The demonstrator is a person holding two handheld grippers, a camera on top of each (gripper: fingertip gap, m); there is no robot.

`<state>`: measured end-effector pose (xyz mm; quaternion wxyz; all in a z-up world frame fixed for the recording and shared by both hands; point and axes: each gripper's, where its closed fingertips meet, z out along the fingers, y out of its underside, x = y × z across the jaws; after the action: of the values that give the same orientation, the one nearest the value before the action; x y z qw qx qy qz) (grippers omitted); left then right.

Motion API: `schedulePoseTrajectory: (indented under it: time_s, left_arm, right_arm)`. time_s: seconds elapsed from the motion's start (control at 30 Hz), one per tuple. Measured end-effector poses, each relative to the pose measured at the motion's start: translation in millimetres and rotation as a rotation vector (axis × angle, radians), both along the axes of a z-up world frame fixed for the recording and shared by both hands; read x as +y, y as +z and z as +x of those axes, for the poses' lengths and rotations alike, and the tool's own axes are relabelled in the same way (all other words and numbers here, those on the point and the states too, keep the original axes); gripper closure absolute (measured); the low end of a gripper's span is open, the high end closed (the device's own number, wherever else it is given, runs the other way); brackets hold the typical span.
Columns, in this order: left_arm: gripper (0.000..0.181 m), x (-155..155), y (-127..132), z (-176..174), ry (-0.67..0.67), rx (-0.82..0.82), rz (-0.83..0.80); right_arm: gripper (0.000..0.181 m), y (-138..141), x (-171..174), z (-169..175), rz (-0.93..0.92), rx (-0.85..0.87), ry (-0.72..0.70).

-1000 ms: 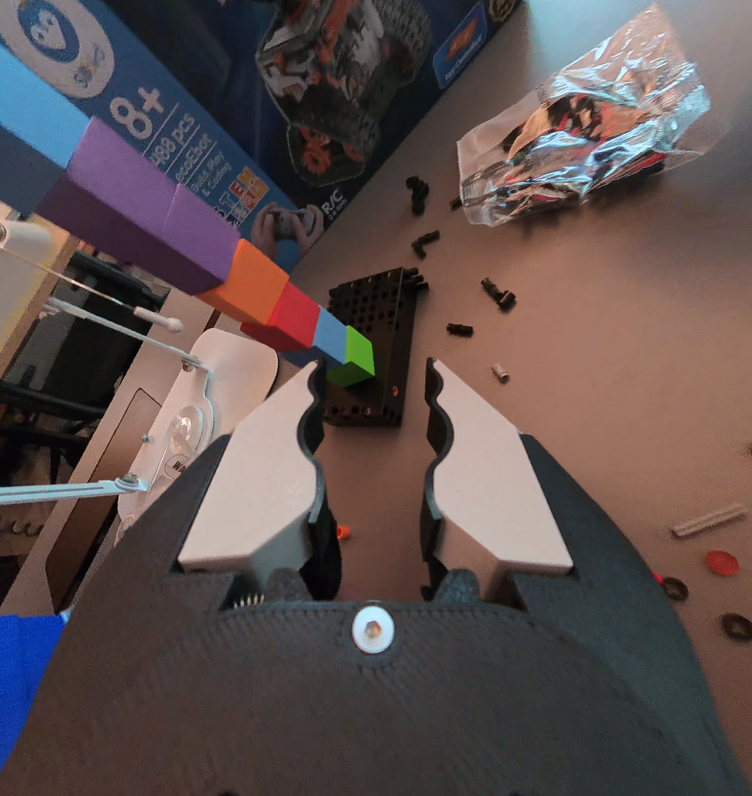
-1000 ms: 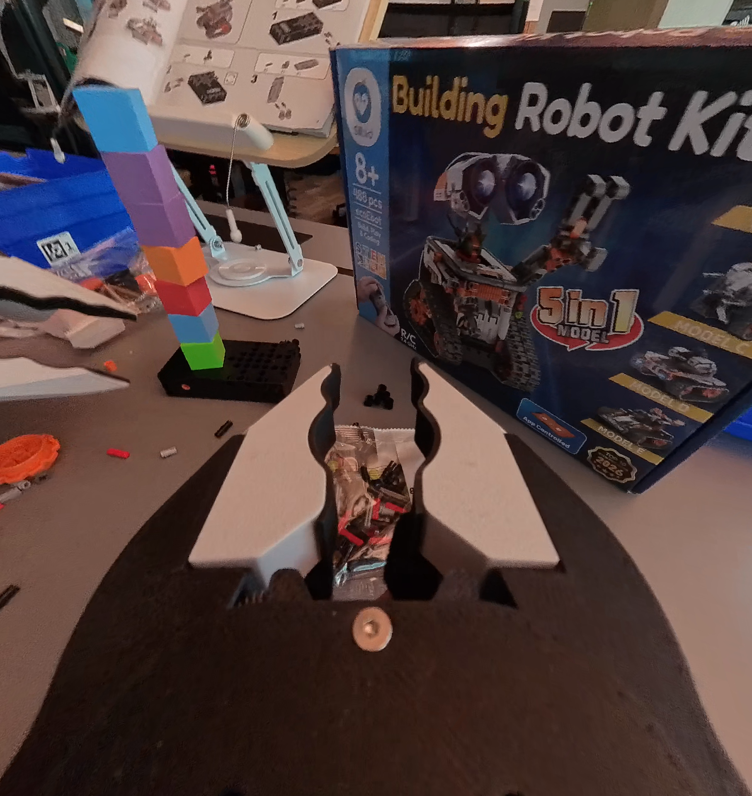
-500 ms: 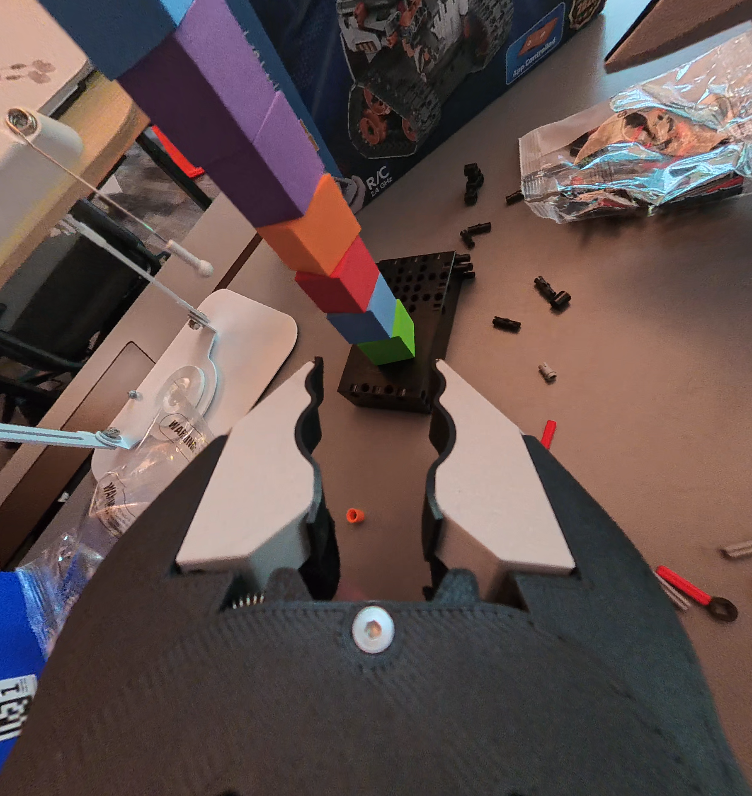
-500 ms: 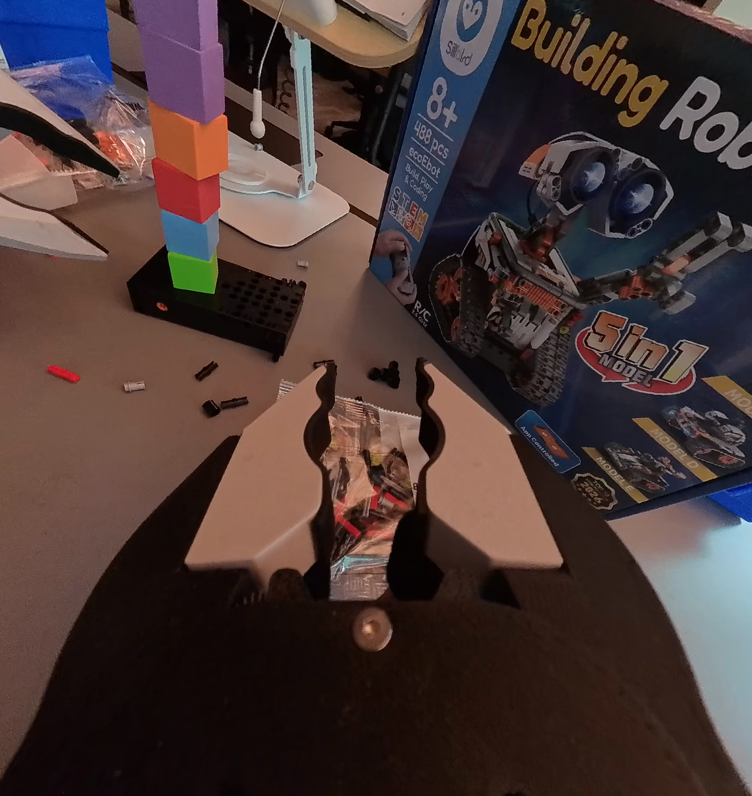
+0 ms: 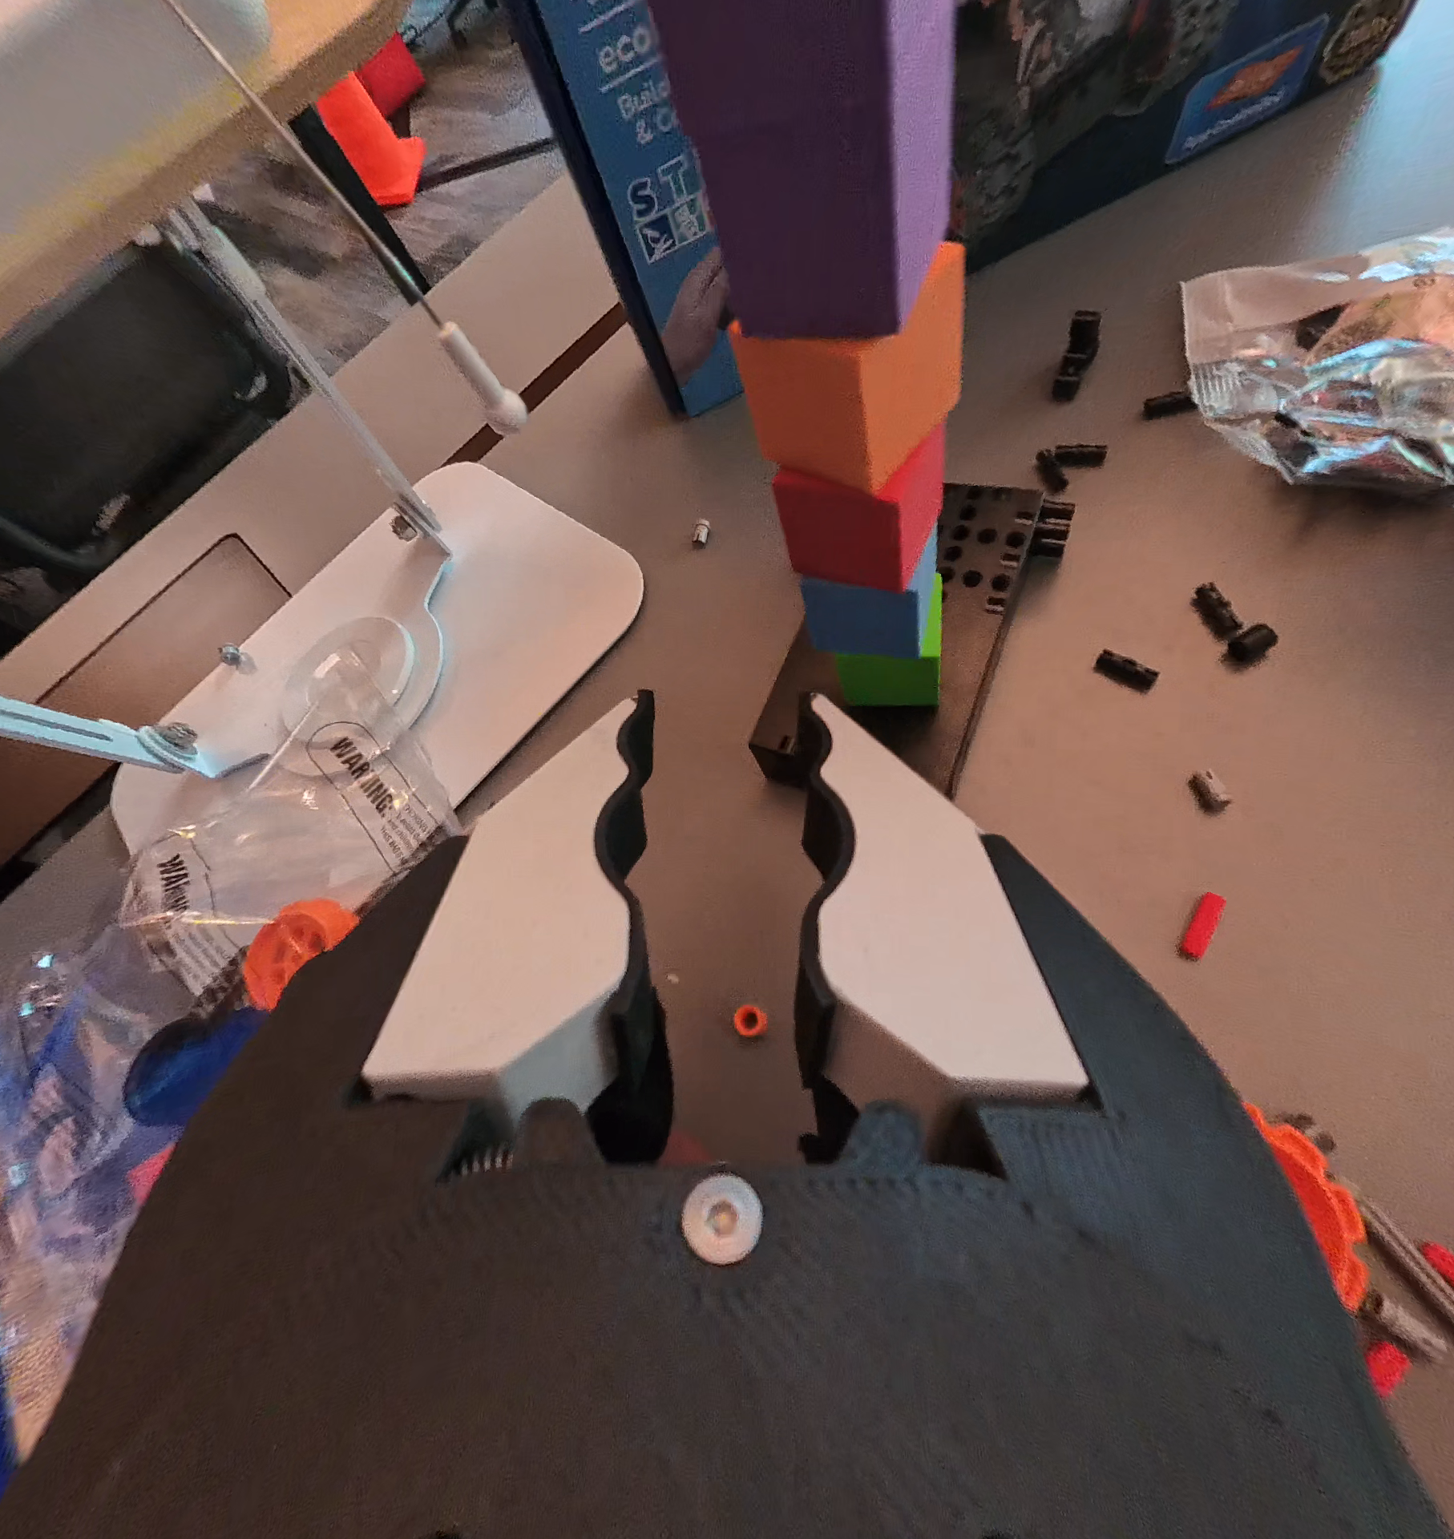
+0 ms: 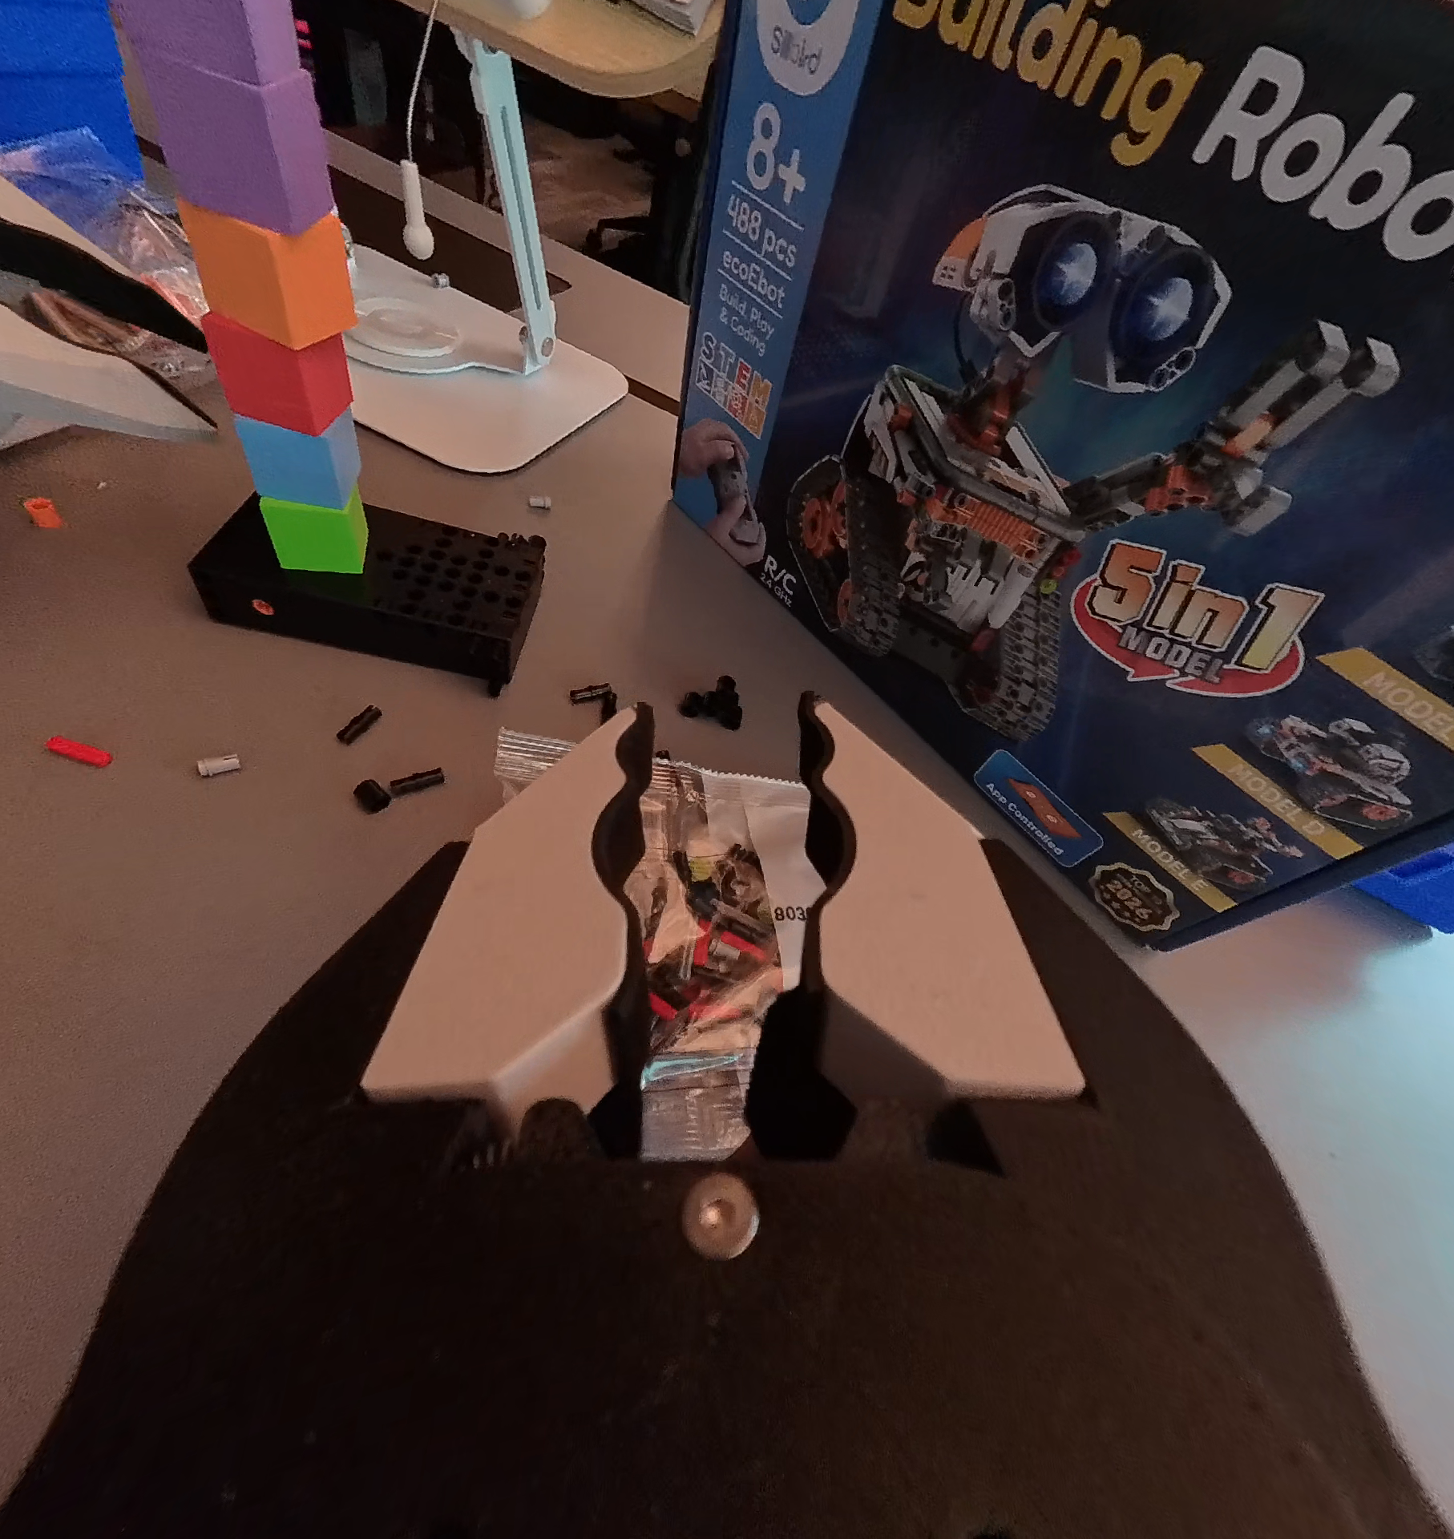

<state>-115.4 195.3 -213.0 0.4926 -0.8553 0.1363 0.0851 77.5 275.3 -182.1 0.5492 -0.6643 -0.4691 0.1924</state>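
Left wrist view: I am holding the left claw [image 5: 724, 733] released above the grey surface [image 5: 1332, 833], nothing between its fingers. A small orange ring [image 5: 749, 1020] is lying on the surface in the gap between them. Just ahead of the tips, a black perforated block [image 5: 986, 566] is carrying a stack of coloured cubes [image 5: 865, 466], green at the bottom, then blue, red, orange and purple. A white stand base [image 5: 524, 600] is sitting to the left, with a clear plastic bag [image 5: 307, 841] overlapping its near edge. Black pins [image 5: 1123, 670] are lying scattered to the right, and a crinkled bag of parts [image 5: 1365, 391] is resting farther right.

Right wrist view: I am holding the right claw [image 6: 728, 716] released over that same bag of parts [image 6: 707, 899], which is showing in the gap; I cannot tell whether the fingers are touching it. A large blue toy box [image 6: 1082, 433] is standing upright to the right. The block [image 6: 424, 600] with the cubes [image 6: 291, 333] is sitting well to the left, and the left claw [image 6: 82, 366] is showing at the left edge beside the cubes.
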Motion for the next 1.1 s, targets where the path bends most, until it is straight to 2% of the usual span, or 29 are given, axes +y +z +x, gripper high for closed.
schedulePoseTrajectory:
  time_s: [0.37, 0.83, 1.1]
  left_arm:
    - [0.156, 27.7, -12.8, 25.0, -0.031, 0.025, -0.029]
    - [0.156, 27.7, -3.3, 31.4, -0.076, 0.077, 0.028]
    - [0.143, 25.0, 8.3, 32.6, -0.107, 0.038, 0.053]
  right_arm:
    - [0.148, 1.9, 7.7, 8.8, -0.021, 0.024, -0.039]
    - [0.149, 11.6, 30.6, 37.5, -0.080, 0.133, -0.167]
    - [0.148, 13.2, 31.8, 39.1, -0.085, 0.149, -0.172]
